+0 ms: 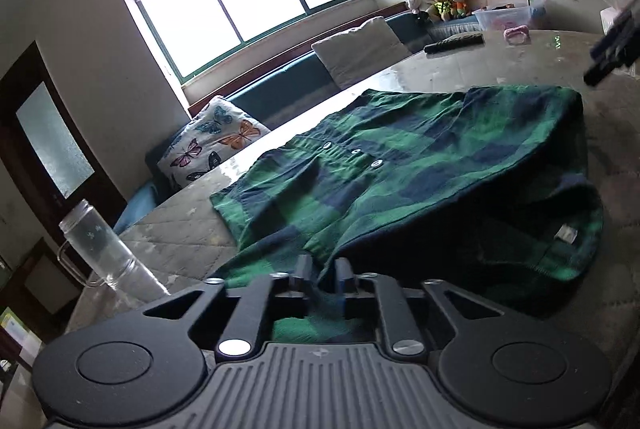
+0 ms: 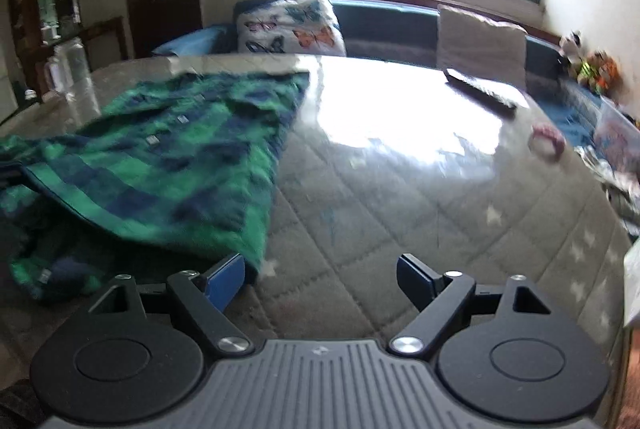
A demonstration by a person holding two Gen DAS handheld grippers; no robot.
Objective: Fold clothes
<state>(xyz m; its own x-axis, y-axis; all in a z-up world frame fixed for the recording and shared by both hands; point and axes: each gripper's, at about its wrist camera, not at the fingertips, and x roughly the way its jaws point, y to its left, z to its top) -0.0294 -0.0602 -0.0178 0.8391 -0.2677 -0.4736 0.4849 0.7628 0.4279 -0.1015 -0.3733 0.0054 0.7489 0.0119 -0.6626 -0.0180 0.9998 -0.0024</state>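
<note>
Left tongs (image 1: 322, 275) pinch the near hem of the shirt (image 1: 420, 165), likely to lift it for a fold. Right tongs (image 2: 320, 279) gape empty over bare table (image 2: 400, 189), shirt edge just left of them.

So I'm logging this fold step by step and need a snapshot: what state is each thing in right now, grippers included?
Left gripper: shut on the plaid shirt's near edge.
Right gripper: open, empty, over the table just right of the shirt.
Plaid shirt: partly folded, one layer lying over another, buttons showing.
Clear jug: upright near the table edge.
Remote control: lying flat at the far side.
Table: quilted cover under a glossy sheet.
</note>
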